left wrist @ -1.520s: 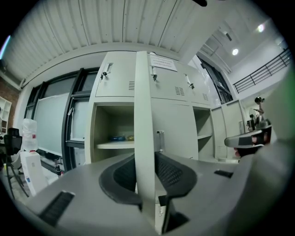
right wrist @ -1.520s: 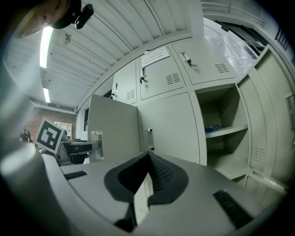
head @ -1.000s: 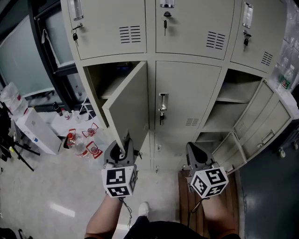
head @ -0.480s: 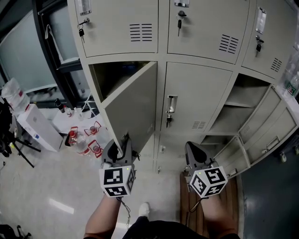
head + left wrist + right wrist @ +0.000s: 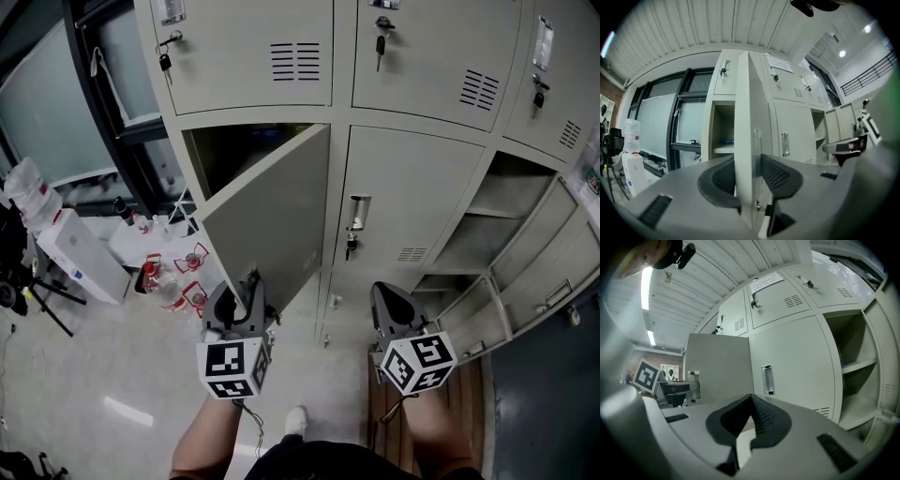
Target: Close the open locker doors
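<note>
The beige locker door (image 5: 272,220) at the left of the middle row stands half open, and its free edge (image 5: 747,140) runs upright between the jaws of my left gripper (image 5: 246,286). Those jaws have just been opening, and the pads flank the edge without clamping it. My right gripper (image 5: 386,298) is shut and empty, level in front of the closed middle door (image 5: 792,362). At the right an open locker (image 5: 487,234) shows its shelves, with its doors (image 5: 539,272) swung out.
Bottles (image 5: 159,281) and a white box (image 5: 80,258) lie on the floor left of the lockers, by a dark window frame (image 5: 94,94). A wooden board (image 5: 469,394) lies under my right side. Keys hang in the upper doors (image 5: 380,45).
The left door has swung further toward its frame, with my left gripper following at its edge. Both grippers have moved closer to the lockers, and the lockers sit further right in the view.
</note>
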`<control>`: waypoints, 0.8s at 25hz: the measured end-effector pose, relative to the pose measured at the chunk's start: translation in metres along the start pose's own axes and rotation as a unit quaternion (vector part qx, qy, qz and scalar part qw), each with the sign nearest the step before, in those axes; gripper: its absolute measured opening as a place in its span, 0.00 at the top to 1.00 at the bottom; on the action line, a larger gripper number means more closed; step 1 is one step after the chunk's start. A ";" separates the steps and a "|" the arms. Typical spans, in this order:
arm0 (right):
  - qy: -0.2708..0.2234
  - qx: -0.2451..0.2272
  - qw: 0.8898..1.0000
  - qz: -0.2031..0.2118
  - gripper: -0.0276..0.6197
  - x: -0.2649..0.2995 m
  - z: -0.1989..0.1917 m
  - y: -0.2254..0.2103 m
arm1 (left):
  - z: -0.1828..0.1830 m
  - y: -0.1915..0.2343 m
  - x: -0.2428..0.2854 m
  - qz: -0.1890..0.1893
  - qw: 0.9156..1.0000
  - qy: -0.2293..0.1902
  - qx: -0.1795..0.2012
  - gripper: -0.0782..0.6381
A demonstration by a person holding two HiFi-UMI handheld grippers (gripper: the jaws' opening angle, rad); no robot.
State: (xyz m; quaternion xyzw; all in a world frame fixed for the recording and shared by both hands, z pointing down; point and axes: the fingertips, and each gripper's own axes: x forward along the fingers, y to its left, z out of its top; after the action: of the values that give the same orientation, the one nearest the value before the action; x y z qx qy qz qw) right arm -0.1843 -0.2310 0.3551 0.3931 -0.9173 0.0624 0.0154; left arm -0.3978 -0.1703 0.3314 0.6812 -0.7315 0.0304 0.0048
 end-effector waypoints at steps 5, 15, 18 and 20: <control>-0.001 0.002 1.000 0.001 0.96 0.011 0.001 0.007 | -0.001 0.011 0.004 -0.003 1.000 0.001 -0.002 0.68; -0.003 0.002 1.000 -0.011 0.96 0.025 0.005 0.016 | 0.000 0.034 0.014 -0.007 1.000 -0.004 -0.004 0.65; -0.005 0.003 1.000 -0.014 0.96 0.030 0.006 0.018 | 0.000 0.040 0.018 -0.007 1.000 -0.005 -0.004 0.64; -0.005 0.003 1.000 -0.015 0.96 0.034 0.006 0.021 | 0.000 0.044 0.021 -0.007 1.000 -0.006 -0.004 0.64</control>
State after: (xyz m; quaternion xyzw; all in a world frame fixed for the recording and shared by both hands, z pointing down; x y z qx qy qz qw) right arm -0.2224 -0.2419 0.3497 0.4071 -0.9111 0.0631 0.0101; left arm -0.4434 -0.1880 0.3309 0.6867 -0.7266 0.0235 0.0037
